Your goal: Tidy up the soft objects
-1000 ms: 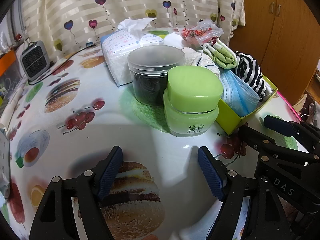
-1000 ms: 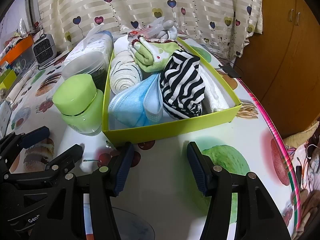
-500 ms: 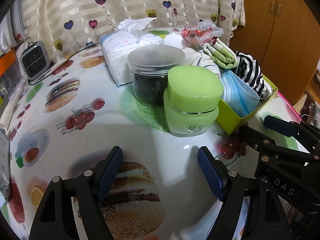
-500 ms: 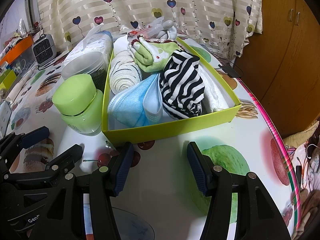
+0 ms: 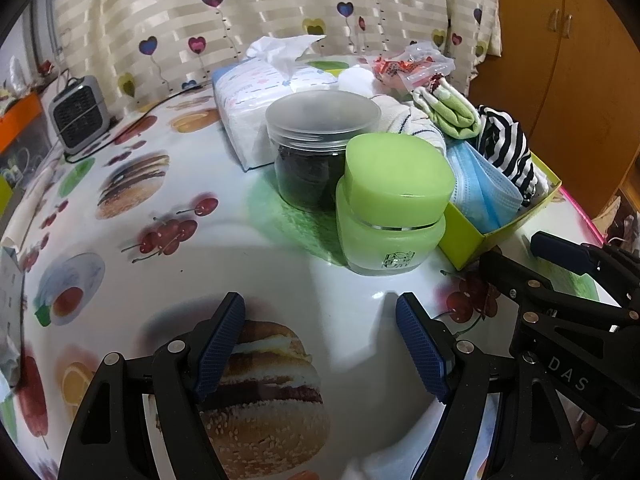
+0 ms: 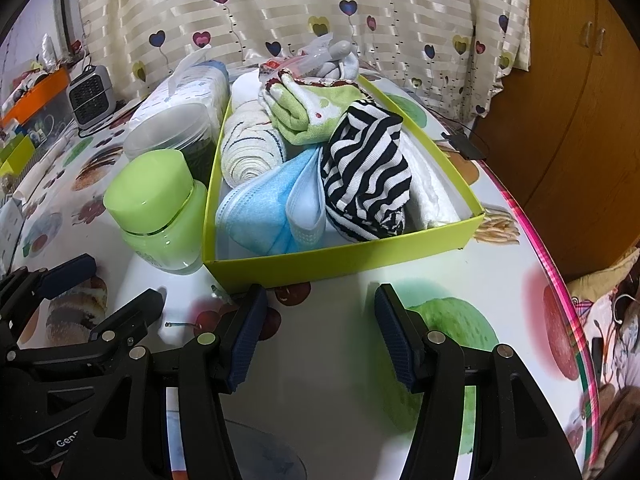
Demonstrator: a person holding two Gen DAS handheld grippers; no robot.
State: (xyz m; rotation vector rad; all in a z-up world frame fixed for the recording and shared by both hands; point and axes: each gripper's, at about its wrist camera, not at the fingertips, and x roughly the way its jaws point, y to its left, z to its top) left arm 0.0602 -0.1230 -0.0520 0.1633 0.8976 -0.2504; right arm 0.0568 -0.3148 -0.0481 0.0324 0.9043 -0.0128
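Soft objects point(image 6: 320, 168) sit packed in the green box point(image 6: 340, 260) on the table point(image 6: 460, 280), dead ahead of the right claw point(image 6: 320, 336), released and empty; the left claw point(image 5: 320, 344), also spread wide, faces the jars

Heart-print curtain point(image 5: 248, 20), wooden cabinet point(image 6: 580, 92)

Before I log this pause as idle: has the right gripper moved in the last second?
No. The right gripper sits in the same spot below the yellow-green box front wall, jaws open and empty.
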